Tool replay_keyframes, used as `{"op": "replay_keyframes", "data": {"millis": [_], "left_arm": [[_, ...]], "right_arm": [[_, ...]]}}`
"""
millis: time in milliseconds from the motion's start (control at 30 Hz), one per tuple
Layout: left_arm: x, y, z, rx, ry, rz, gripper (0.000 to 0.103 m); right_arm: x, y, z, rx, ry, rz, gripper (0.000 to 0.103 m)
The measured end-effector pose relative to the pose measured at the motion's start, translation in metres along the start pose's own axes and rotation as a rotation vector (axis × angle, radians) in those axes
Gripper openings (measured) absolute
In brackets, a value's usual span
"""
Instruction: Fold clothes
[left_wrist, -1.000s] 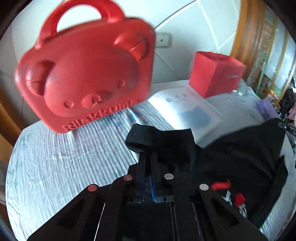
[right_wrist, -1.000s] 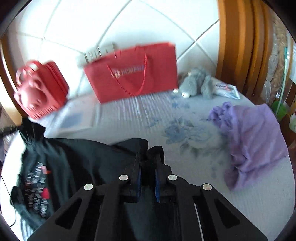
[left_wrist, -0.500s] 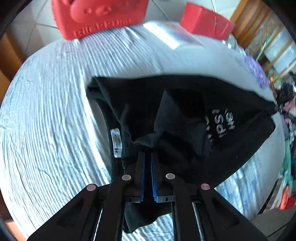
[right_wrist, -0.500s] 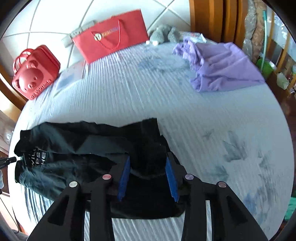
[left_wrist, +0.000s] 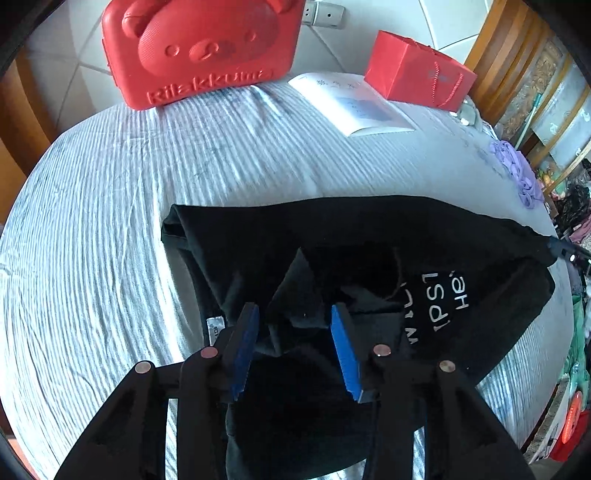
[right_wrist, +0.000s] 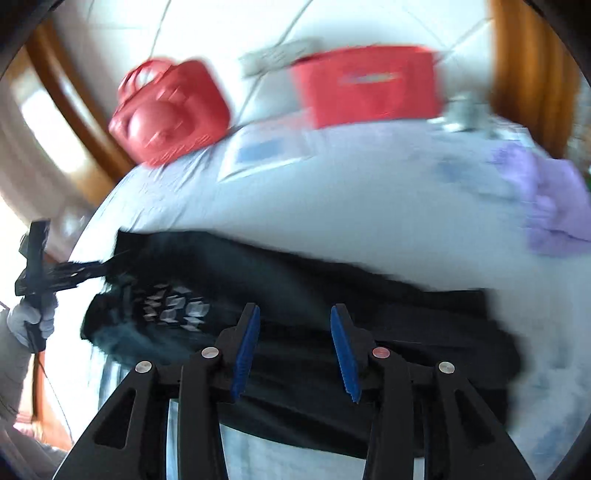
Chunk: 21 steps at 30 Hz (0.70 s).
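A: Where's the shirt?

B: The black shirt (left_wrist: 369, 236) lies on my striped sheet (left_wrist: 92, 240), folded into a long band across the bed. White lettering (left_wrist: 439, 302) shows on its right part in the left view. A small white tag (left_wrist: 213, 326) peeks out at its left edge.

A: And your left gripper?

B: My left gripper (left_wrist: 294, 321) is spread wide, blue pads (left_wrist: 345, 350) well apart, with a peak of black cloth between them. The pads don't press it, so I grip nothing there.

A: The right one?

B: My right gripper (right_wrist: 294, 321) is just as wide, poised above the shirt (right_wrist: 332, 295) with nothing in its pads. That view is smeared, so I can't tell whether it touches the cloth.

A: Anything else on the bed?

B: A red bear case (left_wrist: 199, 48) stands at the far edge against the wall, a red bag (left_wrist: 417, 72) to its right, and a white booklet (left_wrist: 351, 103) lies between them. A purple cloth (right_wrist: 546, 199) is bunched far right. In the right view I also see a gloved hand (right_wrist: 31, 317) at the left edge.
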<state>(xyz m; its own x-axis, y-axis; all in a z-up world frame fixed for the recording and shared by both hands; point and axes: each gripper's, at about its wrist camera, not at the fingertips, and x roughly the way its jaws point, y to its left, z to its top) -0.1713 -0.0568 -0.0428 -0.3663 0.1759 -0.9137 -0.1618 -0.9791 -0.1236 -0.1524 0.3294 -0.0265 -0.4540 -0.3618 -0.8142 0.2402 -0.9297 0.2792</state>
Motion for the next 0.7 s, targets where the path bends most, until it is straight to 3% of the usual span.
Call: {"op": "replay_keyframes", "data": {"millis": [167, 333, 433, 533, 567, 600, 633, 700], "left_arm": [[0.001, 0.002, -0.010, -0.045, -0.012, 0.022, 0.041], [-0.004, 0.002, -0.010, -0.026, -0.041, 0.017, 0.041], [0.002, 0.004, -0.008, -0.019, -0.034, 0.018, 0.041], [0.011, 0.006, -0.007, -0.024, -0.030, -0.003, 0.041], [0.013, 0.006, -0.007, -0.016, -0.031, -0.020, 0.039], [0.016, 0.006, -0.008, -0.008, -0.032, -0.035, 0.019], [0.015, 0.005, -0.007, 0.000, -0.032, -0.039, 0.004], [0.006, 0.003, -0.006, 0.014, -0.060, -0.028, 0.003]], "right_arm": [[0.062, 0.084, 0.022, -0.033, 0.069, 0.098, 0.040], [0.110, 0.155, 0.047, -0.063, 0.116, 0.161, 0.040], [0.134, 0.174, 0.062, -0.057, 0.150, 0.138, 0.049], [0.159, 0.184, 0.065, -0.074, 0.213, 0.123, 0.051], [0.166, 0.185, 0.064, -0.080, 0.239, 0.112, 0.038], [0.171, 0.185, 0.062, -0.094, 0.260, 0.088, 0.025], [0.177, 0.185, 0.060, -0.107, 0.281, 0.064, 0.003], [0.167, 0.185, 0.061, -0.126, 0.236, 0.046, 0.004]]}}
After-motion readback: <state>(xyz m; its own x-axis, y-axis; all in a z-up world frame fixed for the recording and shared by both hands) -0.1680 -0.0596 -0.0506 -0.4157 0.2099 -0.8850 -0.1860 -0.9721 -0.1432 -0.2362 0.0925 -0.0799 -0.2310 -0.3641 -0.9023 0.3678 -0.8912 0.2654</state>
